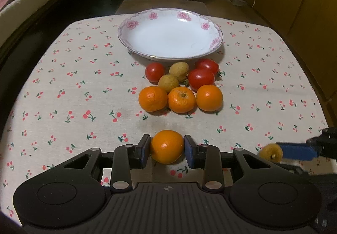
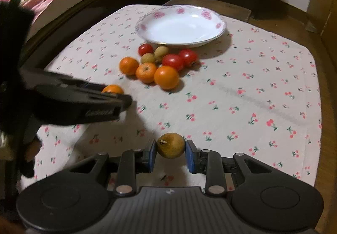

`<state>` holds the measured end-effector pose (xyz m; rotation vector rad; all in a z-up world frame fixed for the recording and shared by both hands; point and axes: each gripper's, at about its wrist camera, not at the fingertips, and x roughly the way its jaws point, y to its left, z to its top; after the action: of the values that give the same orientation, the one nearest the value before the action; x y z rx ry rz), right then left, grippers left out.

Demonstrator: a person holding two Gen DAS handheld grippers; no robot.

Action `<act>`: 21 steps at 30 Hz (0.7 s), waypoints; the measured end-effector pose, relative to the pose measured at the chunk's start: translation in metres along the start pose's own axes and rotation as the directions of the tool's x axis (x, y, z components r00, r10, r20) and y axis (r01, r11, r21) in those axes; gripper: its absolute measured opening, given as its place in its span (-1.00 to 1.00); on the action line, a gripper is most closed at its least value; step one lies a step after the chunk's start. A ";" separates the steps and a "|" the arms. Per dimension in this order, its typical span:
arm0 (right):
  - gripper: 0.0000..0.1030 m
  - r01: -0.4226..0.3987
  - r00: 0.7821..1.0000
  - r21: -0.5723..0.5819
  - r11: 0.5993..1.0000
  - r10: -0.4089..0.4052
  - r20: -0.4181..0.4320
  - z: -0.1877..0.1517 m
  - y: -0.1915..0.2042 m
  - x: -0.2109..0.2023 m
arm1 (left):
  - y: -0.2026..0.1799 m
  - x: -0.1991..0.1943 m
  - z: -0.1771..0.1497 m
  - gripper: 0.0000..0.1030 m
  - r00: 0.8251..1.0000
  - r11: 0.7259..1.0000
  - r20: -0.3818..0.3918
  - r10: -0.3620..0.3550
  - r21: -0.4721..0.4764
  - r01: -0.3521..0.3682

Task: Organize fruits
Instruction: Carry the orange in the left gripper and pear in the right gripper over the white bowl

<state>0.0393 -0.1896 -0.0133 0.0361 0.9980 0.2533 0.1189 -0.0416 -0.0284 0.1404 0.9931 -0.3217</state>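
The left gripper clenched an orange and the right gripper a brown fruit, each lifted clear of the cloth, likely bound for the empty plate; the other fruit sat bunched just before it

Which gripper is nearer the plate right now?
Neither clearly. The left gripper, holding an orange, and the right gripper, holding a brown fruit, both sit well short of the plate.
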 end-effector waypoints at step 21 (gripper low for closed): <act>-0.43 0.064 0.993 0.006 0.998 -0.064 0.104 0.063 -0.003 -0.002 | -0.005 -0.014 0.037 -0.18 0.997 1.000 0.076 0.013 -0.018 -0.012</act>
<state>0.0912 -0.1880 0.0219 0.0200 0.8944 0.1895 0.1396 -0.0527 0.0039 0.1177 0.9195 -0.3052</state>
